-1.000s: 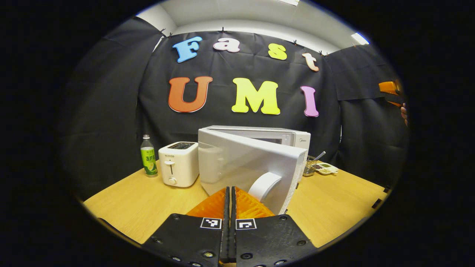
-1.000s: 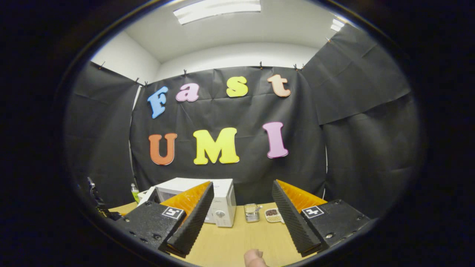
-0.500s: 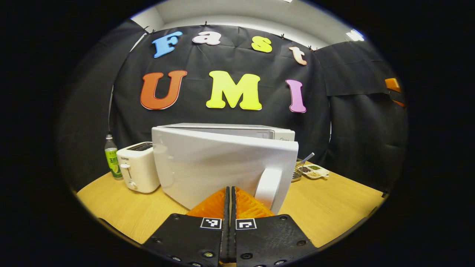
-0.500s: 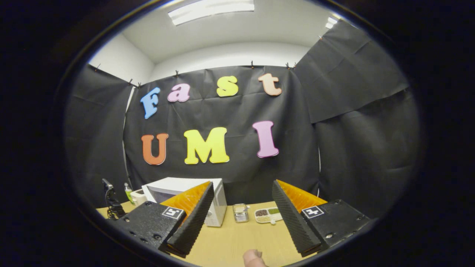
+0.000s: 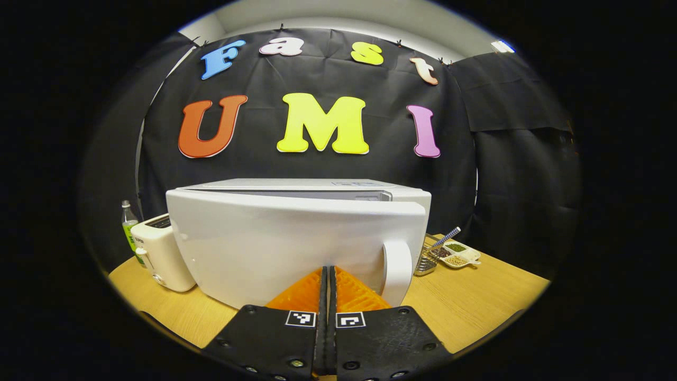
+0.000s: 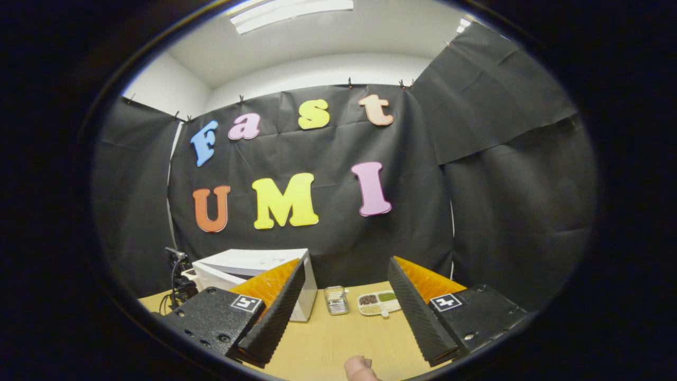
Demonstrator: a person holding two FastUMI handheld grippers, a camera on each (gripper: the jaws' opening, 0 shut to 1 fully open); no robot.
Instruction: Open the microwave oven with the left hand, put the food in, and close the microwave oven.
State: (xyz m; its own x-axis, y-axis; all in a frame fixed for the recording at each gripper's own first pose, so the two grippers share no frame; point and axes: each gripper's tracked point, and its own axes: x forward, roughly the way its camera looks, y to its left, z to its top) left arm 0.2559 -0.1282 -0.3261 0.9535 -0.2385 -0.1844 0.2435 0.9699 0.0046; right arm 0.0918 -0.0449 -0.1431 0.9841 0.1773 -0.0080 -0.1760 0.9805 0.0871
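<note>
Altogether one microwave (image 5: pixel 296 238); one toaster (image 5: pixel 158 254)

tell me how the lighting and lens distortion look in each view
Left gripper view: the microwave door bulges with fisheye curve, evenly lit with soft sheen, no harsh glare. Right gripper view: a ceiling light is blown out bright; the tabletop stays sharp and evenly lit.

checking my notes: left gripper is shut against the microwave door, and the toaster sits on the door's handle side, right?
Not quite. In the left gripper view, the left gripper is shut against the microwave door, but the toaster sits on the opposite side from the handle.
</note>
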